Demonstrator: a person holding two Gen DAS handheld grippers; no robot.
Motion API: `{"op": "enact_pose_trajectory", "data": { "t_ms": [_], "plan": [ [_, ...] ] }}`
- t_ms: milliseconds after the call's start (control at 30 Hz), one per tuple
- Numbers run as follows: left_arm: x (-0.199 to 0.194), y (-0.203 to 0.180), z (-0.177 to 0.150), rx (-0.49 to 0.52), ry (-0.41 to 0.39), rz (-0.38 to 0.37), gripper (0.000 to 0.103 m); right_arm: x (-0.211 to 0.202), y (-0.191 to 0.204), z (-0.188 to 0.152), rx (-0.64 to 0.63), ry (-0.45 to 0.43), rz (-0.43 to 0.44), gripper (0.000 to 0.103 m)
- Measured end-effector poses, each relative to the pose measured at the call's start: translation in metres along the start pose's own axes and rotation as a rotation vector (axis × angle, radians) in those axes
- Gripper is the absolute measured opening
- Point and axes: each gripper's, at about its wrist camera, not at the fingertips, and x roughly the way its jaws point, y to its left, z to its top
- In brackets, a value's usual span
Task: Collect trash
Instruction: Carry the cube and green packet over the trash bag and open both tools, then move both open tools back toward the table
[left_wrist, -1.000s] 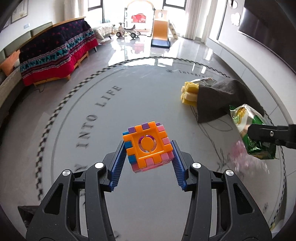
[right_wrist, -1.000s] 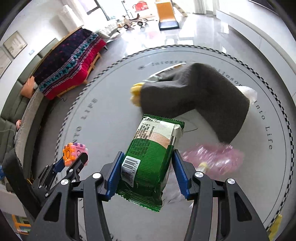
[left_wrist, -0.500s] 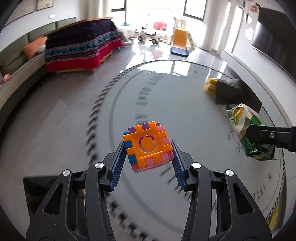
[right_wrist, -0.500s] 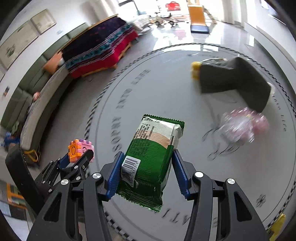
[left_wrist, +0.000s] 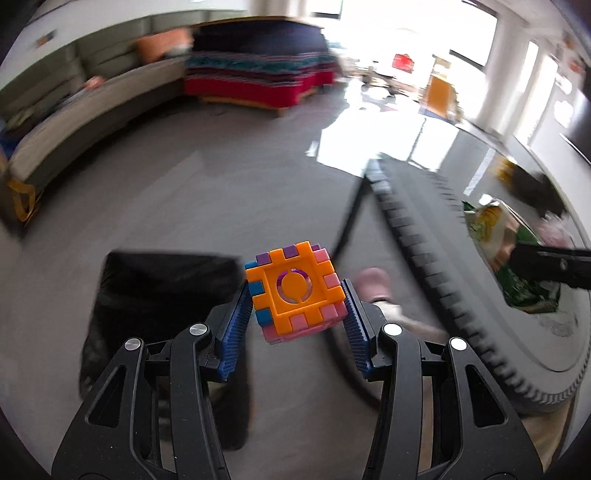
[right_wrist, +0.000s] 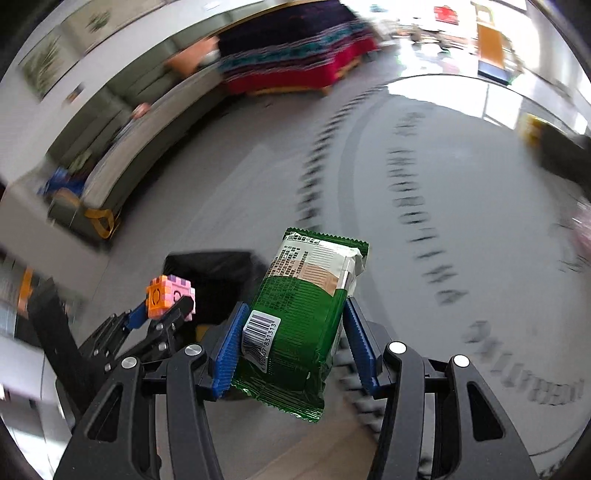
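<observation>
My left gripper (left_wrist: 295, 317) is shut on a multicoloured toy block cube (left_wrist: 293, 291) with an orange face, held in the air just right of a black bin (left_wrist: 155, 295) on the floor. My right gripper (right_wrist: 291, 339) is shut on a green snack packet (right_wrist: 299, 321), held up right of the same black bin (right_wrist: 210, 273). The left gripper with the cube (right_wrist: 168, 297) shows at the left of the right wrist view. The packet (left_wrist: 506, 258) and a right finger (left_wrist: 554, 264) show at the right of the left wrist view.
The round grey table (left_wrist: 461, 229) with a notched rim lies right. On it sit a dark cloth (left_wrist: 535, 188) and a pink wrapper (right_wrist: 583, 229). A pink slipper (left_wrist: 373, 284) lies on the floor. A grey sofa (left_wrist: 74, 114) and a red-covered bench (left_wrist: 258, 81) stand beyond.
Both grippers have swung left off the table toward the floor, each still holding its load. The black bin has come into view below them. The frames are blurred by motion.
</observation>
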Motion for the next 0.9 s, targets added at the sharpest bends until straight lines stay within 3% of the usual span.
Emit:
{"op": "enact_pose_trajectory", "data": {
  "t_ms": [233,567,600,633,667,700,900],
  "plan": [
    [-0.002,0.102,-0.035,-0.186,0.034,0.13,0.048,0.046,0.082,-0.009,-0.163,0.096,0.073,0.054],
    [-0.004,0.161,-0.064,-0.285,0.061,0.202,0.048,0.084,0.157,-0.012,-0.309,0.167,0.137,0.055],
    [-0.006,0.163,-0.065,-0.289,0.063,0.209,0.052,0.089,0.171,-0.009,-0.33,0.178,0.166,0.056],
    [-0.008,0.163,-0.065,-0.296,0.059,0.229,0.078,0.094,0.18,-0.007,-0.346,0.186,0.182,0.058],
    [-0.012,0.164,-0.063,-0.303,0.044,0.252,0.097,0.097,0.189,-0.005,-0.356,0.178,0.182,0.065],
    [-0.016,0.165,-0.063,-0.31,0.022,0.277,0.097,0.097,0.193,-0.002,-0.356,0.154,0.163,0.071],
    [-0.018,0.17,-0.06,-0.318,0.018,0.265,0.097,0.092,0.202,0.001,-0.367,0.115,0.162,0.071]
  ]
}}
